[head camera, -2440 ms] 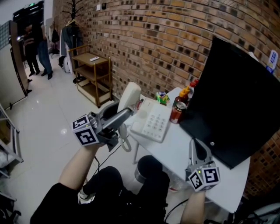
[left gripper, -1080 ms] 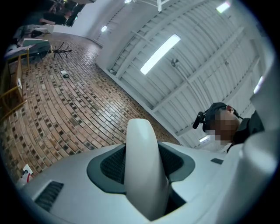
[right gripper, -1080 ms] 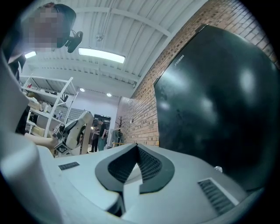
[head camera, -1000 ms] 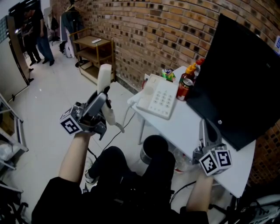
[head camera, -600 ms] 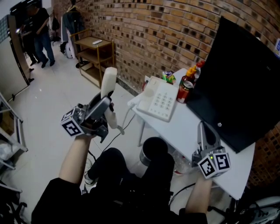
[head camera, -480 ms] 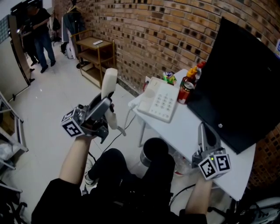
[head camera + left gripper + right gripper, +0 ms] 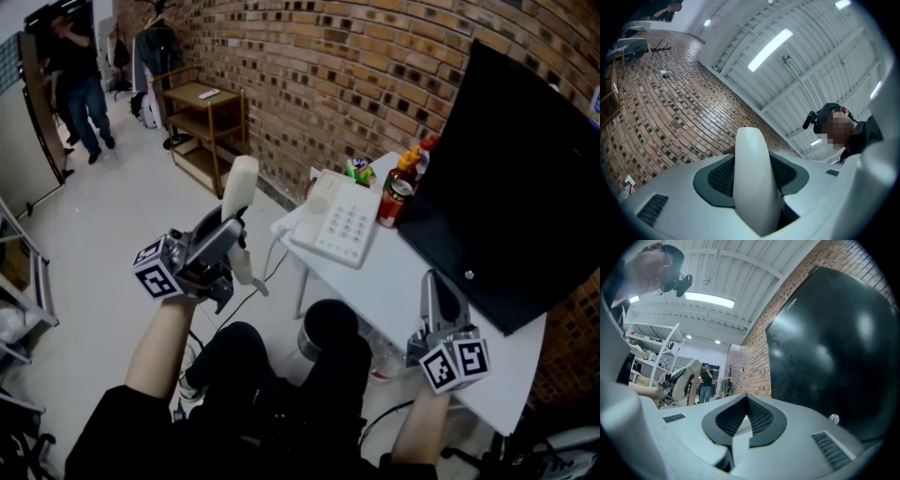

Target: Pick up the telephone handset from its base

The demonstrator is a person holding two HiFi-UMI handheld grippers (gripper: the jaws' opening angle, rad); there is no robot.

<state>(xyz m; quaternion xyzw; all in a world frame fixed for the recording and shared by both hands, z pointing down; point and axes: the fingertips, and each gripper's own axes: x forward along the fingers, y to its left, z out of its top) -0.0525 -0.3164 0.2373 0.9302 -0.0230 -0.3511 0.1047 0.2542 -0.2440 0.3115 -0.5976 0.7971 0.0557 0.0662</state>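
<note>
Right, you're holding the telephone handset (image 7: pixel 240 186) clear of its base (image 7: pixel 339 223) — the left gripper (image 7: pixel 228 232) is pinching it round the middle. The pale handset is standing nearly upright, with its upper end poking above the jaws. It's hanging out over the floor, to the left of the base and well apart from the edge of the bench (image 7: pixel 394 281). In the left gripper view the handset is filling the gap between the dark pads (image 7: pixel 721 174), which are pressing on it from both sides. The base is sitting on the bench with its keypad facing up, just beside a red can (image 7: pixel 390 202) and some sauce bottles (image 7: pixel 409 167). Your right gripper (image 7: pixel 437 286) is sitting low over the bench in front of the black screen (image 7: pixel 516 178), jaws pressed together — nothing between them.
</note>
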